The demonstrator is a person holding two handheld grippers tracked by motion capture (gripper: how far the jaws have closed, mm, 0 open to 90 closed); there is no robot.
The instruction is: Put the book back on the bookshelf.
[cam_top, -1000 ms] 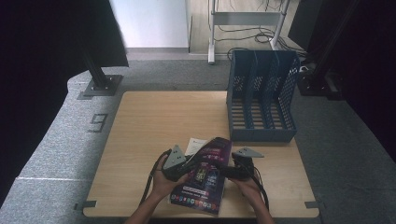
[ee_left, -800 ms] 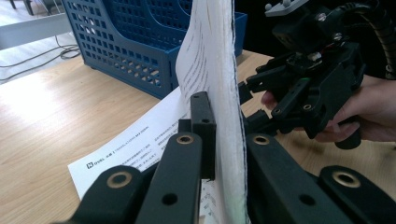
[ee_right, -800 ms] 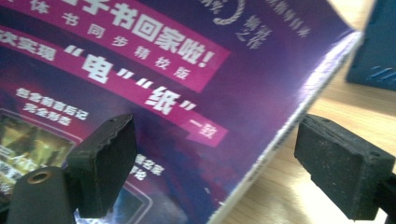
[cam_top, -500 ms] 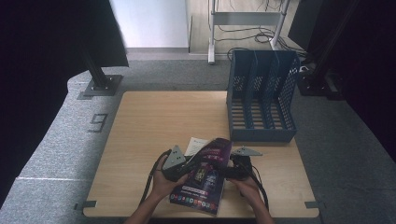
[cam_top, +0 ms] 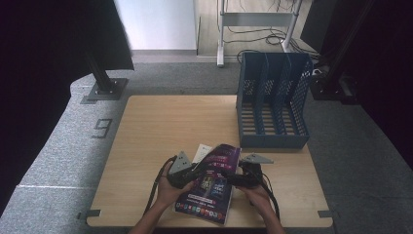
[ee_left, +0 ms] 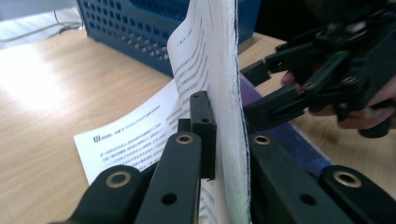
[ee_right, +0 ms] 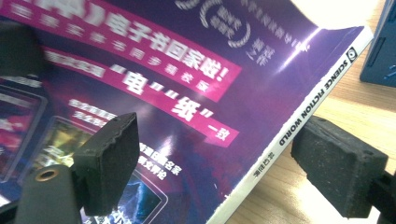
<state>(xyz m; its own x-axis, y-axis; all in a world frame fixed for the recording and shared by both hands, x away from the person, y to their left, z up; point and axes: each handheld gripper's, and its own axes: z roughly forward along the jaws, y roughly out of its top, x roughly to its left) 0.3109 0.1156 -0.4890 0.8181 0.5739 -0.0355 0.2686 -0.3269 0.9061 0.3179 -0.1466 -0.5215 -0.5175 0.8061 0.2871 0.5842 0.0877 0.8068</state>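
Observation:
A magazine [cam_top: 210, 192] with a purple cover is at the front of the wooden table [cam_top: 165, 122], raised at its left side. My left gripper [cam_top: 189, 173] is shut on its thick block of white pages [ee_left: 224, 56], which stands upright between the jaws [ee_left: 227, 135]. My right gripper [cam_top: 239, 179] is open. Its pads straddle the white spine: one hangs over the purple cover [ee_right: 196, 60], the other over the table beyond the spine, gripper [ee_right: 229, 163]. In the left gripper view the right gripper [ee_left: 254, 93] is just behind the pages.
A blue slotted file rack [cam_top: 272, 97] stands at the back right of the table, close behind the magazine [ee_left: 140, 28]. A printed white sheet [ee_left: 135, 140] lies flat under the raised pages. Dark stands flank the table on grey carpet.

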